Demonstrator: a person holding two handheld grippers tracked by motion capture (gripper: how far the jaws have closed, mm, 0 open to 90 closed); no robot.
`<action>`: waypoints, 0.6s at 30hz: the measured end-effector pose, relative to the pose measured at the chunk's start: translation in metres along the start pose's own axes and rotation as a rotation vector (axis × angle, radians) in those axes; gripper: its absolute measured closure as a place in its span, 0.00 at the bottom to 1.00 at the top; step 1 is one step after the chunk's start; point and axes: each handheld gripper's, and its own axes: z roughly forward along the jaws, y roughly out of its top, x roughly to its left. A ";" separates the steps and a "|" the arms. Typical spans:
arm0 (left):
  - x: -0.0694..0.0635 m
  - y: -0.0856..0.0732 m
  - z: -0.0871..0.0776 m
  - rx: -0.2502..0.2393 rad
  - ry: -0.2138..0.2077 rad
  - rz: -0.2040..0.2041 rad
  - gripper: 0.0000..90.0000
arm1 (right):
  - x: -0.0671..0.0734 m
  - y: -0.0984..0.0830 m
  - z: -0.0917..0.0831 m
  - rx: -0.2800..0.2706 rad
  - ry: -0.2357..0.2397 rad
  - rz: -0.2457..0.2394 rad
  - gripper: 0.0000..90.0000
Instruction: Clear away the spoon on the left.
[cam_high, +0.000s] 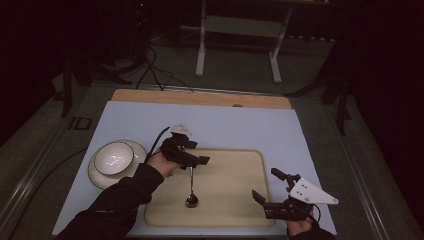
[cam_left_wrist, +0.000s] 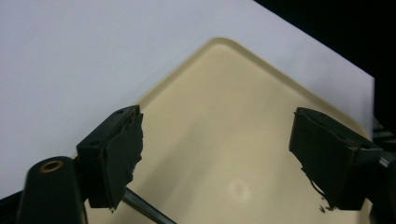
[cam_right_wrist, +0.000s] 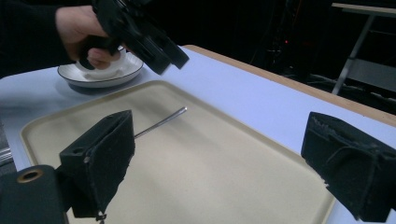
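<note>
left tool (cam_high: 192, 161) jaws apart, holding nothing, over tray's (cam_high: 235, 170) near-left part | right tool (cam_high: 274, 192) jaws apart, empty, at tray's right edge | spoon (cam_high: 191, 187) lies on tray below left tool | high view: bowl on plate (cam_high: 116, 161) left of tray on table (cam_high: 250, 125); left gripper view: tray corner

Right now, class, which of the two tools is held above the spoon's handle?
The left tool, held over the tray beside the bowl, is above the spoon handle. The right tool sits at the tray's right edge, away from the spoon.
</note>
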 end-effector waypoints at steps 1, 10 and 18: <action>-0.002 0.000 -0.002 -0.003 -0.002 0.005 0.17 | 0.000 0.000 0.000 0.000 0.000 0.001 0.11; -0.014 -0.002 -0.023 -0.018 0.014 0.048 0.03 | 0.000 0.000 0.000 0.001 -0.001 0.000 0.11; -0.021 -0.009 -0.040 -0.040 0.045 0.050 0.02 | 0.001 0.000 0.000 0.001 -0.001 -0.005 0.11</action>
